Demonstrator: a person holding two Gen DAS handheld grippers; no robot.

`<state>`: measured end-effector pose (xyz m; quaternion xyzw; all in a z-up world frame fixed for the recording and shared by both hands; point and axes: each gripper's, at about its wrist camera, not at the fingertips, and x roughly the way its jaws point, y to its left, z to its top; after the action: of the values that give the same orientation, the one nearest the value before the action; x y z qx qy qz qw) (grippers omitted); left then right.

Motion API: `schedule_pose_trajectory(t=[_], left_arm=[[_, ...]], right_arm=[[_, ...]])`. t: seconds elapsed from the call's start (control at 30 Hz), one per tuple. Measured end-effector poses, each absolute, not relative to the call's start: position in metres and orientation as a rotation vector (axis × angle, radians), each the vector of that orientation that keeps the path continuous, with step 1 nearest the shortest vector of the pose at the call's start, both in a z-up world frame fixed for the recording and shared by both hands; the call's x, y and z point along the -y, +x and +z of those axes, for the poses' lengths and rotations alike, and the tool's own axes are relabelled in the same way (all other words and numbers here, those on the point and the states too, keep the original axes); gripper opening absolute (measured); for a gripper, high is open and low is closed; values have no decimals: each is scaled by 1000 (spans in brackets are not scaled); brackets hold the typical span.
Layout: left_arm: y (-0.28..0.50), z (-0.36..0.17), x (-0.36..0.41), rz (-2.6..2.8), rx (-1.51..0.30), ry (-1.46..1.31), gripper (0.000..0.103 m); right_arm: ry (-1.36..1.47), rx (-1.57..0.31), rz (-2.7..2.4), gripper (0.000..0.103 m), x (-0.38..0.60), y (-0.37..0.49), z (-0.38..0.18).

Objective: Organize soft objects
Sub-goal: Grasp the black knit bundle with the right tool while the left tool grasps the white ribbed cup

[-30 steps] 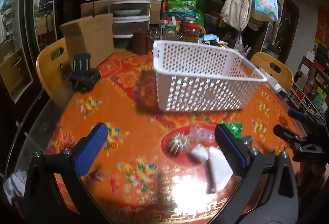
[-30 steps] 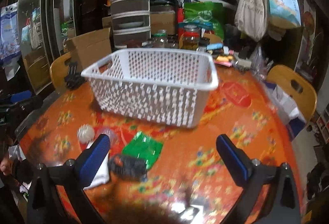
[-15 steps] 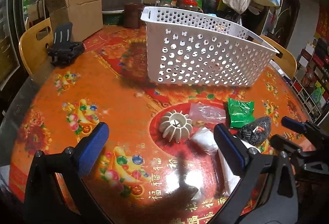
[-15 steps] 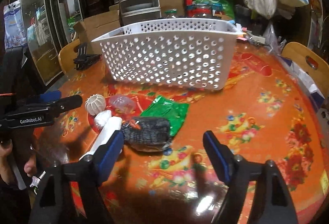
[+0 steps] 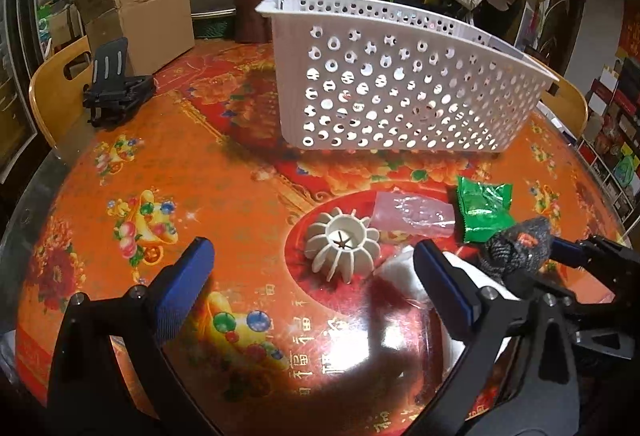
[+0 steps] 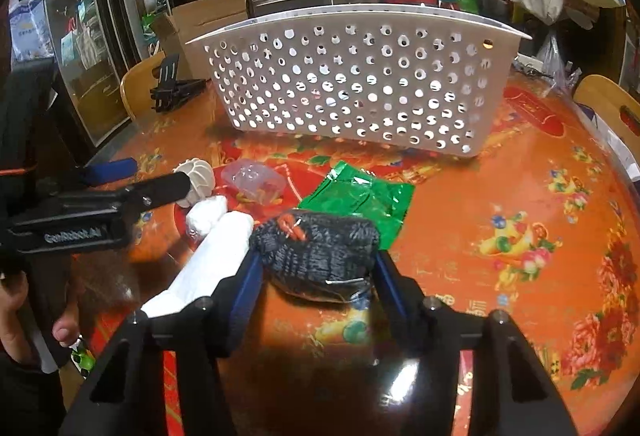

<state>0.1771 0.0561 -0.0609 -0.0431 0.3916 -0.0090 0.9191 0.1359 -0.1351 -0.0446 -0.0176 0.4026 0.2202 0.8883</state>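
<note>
On the orange table (image 6: 500,196), my right gripper (image 6: 316,268) clamps the dark knit bundle (image 6: 316,248); my left gripper (image 5: 316,288) hangs wide open before the basket (image 5: 400,92).

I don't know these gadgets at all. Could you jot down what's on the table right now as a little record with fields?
Surface: round table with an orange flowered cover
Container: white perforated basket, upright, contents not visible
Right claw: closed around a dark knitted bundle
Left claw: open, holding nothing
Loose items: white ribbed ball, clear plastic bag, green foil packet, white roll
Far left: black folding stand
</note>
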Motion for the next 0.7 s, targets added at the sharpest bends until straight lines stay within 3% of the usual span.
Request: schedule_pose_trajectory(t=[0.17, 0.27, 0.33, 0.47, 0.53, 0.7], left_arm=[[179, -64, -52, -16, -805, -73, 95], [179, -65, -49, -16, -805, -68, 86], [181, -67, -47, -21, -812, -65, 72], [181, -68, -47, -31, -814, -70, 55], [181, -69, -46, -52, -815, -68, 40], [175, -65, -44, -63, -783, -56, 40]], right_arm=[[-10, -815, 439, 54, 149, 131, -40], [7, -802, 429, 54, 158, 129, -35], [15, -792, 422, 54, 165, 127, -31], [26, -779, 415, 54, 174, 123, -27], [27, -774, 413, 54, 176, 122, -25], [29, -766, 410, 54, 181, 119, -23]])
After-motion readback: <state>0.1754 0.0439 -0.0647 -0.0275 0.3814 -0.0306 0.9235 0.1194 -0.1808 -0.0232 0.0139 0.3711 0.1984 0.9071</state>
